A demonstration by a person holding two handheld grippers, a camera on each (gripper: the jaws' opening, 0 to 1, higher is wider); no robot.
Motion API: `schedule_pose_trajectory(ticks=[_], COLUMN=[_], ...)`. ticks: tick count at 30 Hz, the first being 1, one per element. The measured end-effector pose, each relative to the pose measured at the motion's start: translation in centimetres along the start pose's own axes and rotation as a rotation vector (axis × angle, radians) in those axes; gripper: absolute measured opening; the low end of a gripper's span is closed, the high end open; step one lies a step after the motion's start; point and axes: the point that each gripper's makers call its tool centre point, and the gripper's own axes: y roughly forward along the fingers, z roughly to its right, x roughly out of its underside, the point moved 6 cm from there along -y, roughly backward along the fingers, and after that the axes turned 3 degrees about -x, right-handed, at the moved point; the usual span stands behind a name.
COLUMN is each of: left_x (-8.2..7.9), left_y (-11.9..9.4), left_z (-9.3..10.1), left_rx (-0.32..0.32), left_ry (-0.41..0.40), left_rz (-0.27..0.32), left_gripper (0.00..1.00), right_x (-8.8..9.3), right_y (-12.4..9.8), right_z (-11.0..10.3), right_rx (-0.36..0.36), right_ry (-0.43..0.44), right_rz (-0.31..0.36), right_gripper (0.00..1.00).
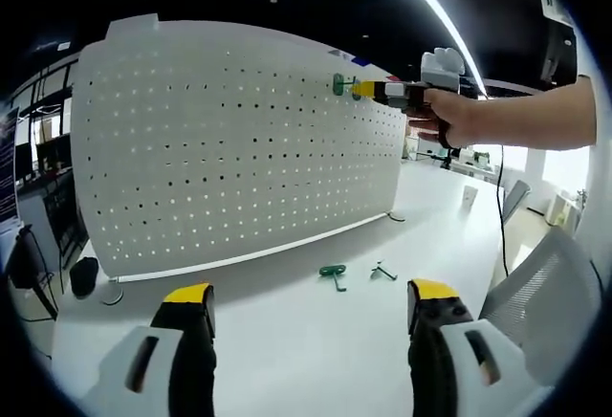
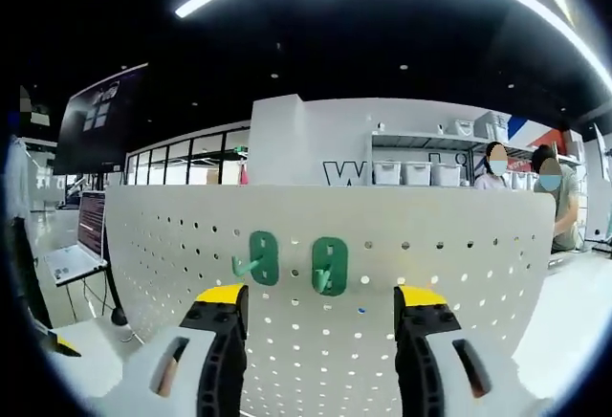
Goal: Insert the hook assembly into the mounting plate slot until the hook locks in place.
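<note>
Left gripper (image 1: 311, 307) hangs low over the white table (image 1: 287, 340), its yellow-tipped jaws spread wide with nothing between them. Ahead of it and to the left stands the white pegboard (image 1: 229, 149), upright on the table. Just beyond the gap between the jaws lie two loose green hooks (image 1: 334, 274) on the table top, near the board's foot. Further up and to the right, the right gripper (image 1: 368, 89) shows in a person's hand (image 1: 449, 116), its tip held at a green hook at the board's upper edge.

Right gripper (image 2: 318, 312) faces the pegboard (image 2: 430, 283) close up, jaws apart and empty. Beyond the gap between them sit two green hook plates on the board: left hook (image 2: 262, 258) nearer the left jaw, right hook (image 2: 329, 265) beside it at the middle.
</note>
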Motion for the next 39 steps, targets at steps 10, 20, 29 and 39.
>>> schedule_pose_trajectory(ticks=[10,20,29,39], left_x=[-0.1,-0.2,-0.3,-0.4], left_y=[-0.1,-0.1,-0.1,-0.2], left_z=[0.0,0.0,-0.1,-0.1], left_rx=[-0.001,-0.001,-0.006,-0.004], left_ry=[-0.002,-0.006,-0.013,-0.012], left_rz=[0.003,0.007,0.015,0.017], left_gripper=[0.85,0.85,0.85,0.85], right_x=[0.9,2.5,4.1,5.5], right_y=[-1.7,-4.5,-6.4,-8.7], right_z=[-0.4,-1.3,-1.9,-2.5], right_rx=[-0.092,-0.136,-0.167,-0.184], right_ry=[0.010,-0.006,0.000,0.009], right_rz=[-0.001,-0.021,-0.044,-0.060], right_gripper=[0.59,0.61,0.63,0.64])
